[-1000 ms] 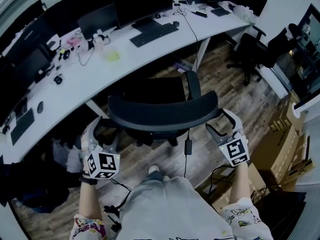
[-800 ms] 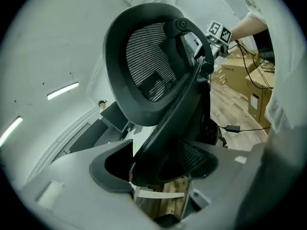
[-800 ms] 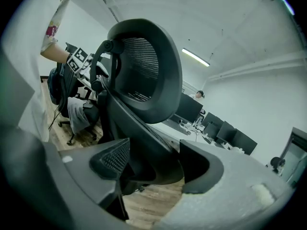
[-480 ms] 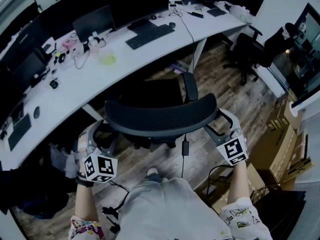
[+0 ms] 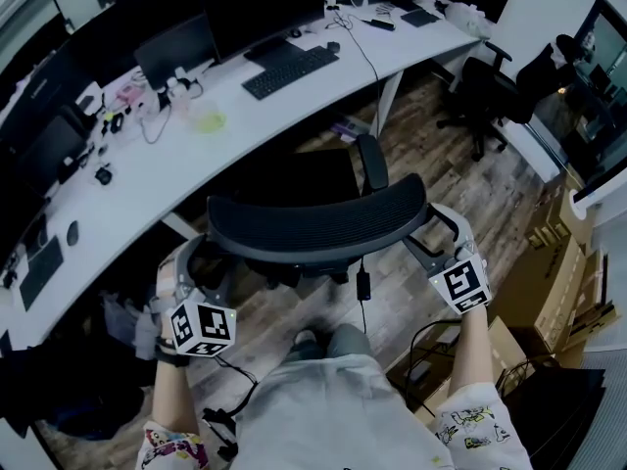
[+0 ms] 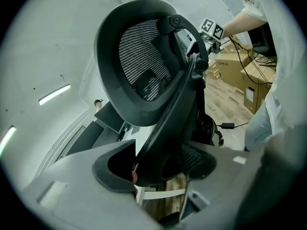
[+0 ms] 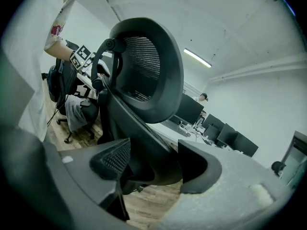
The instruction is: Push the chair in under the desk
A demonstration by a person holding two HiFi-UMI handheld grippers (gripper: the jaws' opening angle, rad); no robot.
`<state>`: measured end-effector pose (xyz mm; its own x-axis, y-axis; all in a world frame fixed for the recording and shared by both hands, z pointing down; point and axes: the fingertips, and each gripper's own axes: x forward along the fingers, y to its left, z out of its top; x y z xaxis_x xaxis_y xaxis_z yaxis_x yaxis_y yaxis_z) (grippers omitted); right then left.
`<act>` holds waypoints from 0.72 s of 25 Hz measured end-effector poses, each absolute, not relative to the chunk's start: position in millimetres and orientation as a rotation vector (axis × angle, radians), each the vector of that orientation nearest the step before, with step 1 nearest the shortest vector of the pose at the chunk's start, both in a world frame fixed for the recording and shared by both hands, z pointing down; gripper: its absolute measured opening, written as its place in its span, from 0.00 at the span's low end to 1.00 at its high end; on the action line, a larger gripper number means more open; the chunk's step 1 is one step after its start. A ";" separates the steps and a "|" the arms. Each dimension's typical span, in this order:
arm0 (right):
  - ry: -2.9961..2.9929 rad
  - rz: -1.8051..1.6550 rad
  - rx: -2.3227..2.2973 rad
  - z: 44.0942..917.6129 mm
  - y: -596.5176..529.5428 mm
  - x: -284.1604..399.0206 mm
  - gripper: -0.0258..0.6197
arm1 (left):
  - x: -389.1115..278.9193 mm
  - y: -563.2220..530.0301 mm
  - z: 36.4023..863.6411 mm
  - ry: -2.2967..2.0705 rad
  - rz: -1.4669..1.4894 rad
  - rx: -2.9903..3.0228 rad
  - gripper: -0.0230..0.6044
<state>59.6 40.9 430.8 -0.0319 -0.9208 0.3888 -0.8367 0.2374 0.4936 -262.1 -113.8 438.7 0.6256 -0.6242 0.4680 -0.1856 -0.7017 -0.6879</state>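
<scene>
A black mesh office chair [image 5: 318,225] stands with its seat only partly under the curved white desk [image 5: 274,116], about where it stood a second ago. The left claw [image 5: 201,267] is closing around the backrest's left edge, not yet tight. The right claw [image 5: 429,235] clamps the right edge, and the person's knee [image 5: 345,343] has come forward, so the push seems just beginning.

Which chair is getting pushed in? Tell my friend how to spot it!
Find the long white desk. The chair stands just before its keyboard, nearest the person. Unlike the black chairs farther off at the desk's right end, its wide curved backrest faces the person.
</scene>
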 end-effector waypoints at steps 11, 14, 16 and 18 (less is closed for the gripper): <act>-1.939 -0.200 1.584 429.0 5.0 85.6 0.51 | -239.9 -142.7 437.4 0.755 -1.019 -2.215 0.48; -1.960 -0.209 1.557 428.5 -3.1 95.7 0.50 | -232.4 -146.0 437.1 0.785 -1.038 -2.201 0.47; -1.977 -0.220 1.538 428.1 -8.8 103.8 0.50 | -226.3 -147.8 436.7 0.809 -1.047 -2.192 0.47; -1.996 -0.230 1.519 428.3 -14.1 111.9 0.50 | -220.2 -148.3 437.3 0.838 -1.061 -2.183 0.47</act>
<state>111.9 -14.1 428.3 -0.1535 -0.9193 0.3624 -0.8128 0.3261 0.4827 -220.2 -148.3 437.3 0.4902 -0.7346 0.4691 -0.2862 -0.6441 -0.7094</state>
